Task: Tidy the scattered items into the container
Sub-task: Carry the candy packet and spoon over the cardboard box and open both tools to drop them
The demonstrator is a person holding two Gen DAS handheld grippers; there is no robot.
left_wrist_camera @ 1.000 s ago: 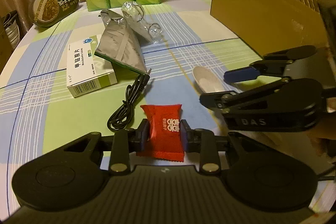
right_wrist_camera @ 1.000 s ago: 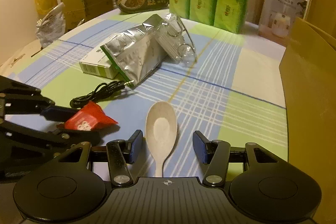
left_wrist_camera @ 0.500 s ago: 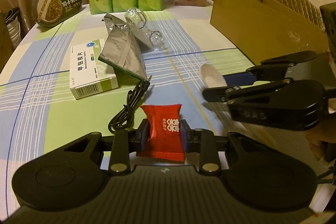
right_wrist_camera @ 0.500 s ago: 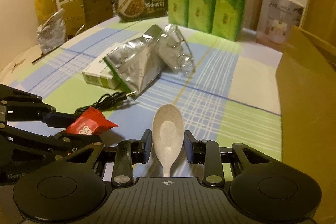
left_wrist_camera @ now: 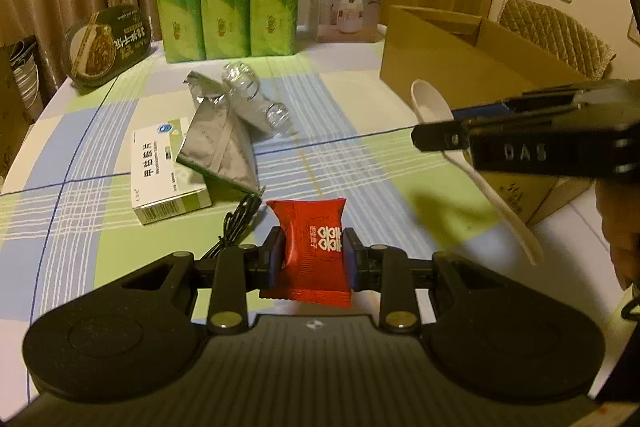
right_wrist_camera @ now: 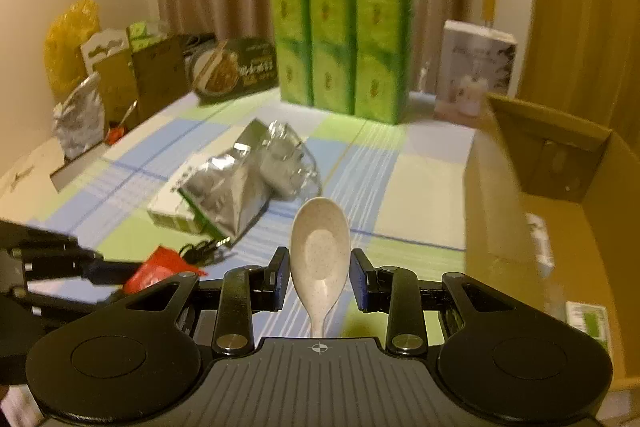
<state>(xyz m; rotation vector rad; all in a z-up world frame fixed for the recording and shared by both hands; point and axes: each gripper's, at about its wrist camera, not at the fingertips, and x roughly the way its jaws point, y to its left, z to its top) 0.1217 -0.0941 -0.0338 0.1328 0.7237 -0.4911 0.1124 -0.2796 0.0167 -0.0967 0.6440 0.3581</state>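
Between right gripper pads, spoon.

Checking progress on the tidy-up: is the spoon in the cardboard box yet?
Not yet. The spoon sits gripped in the right gripper, above the table, left of the cardboard box.

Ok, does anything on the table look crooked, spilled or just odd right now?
Nothing is spilled or broken. The silver foil pouch lies tilted, one edge propped on the white medicine box, with the crinkled clear packet against it. The black cable trails loosely in front. The rest is ordinary scatter still to be put away.
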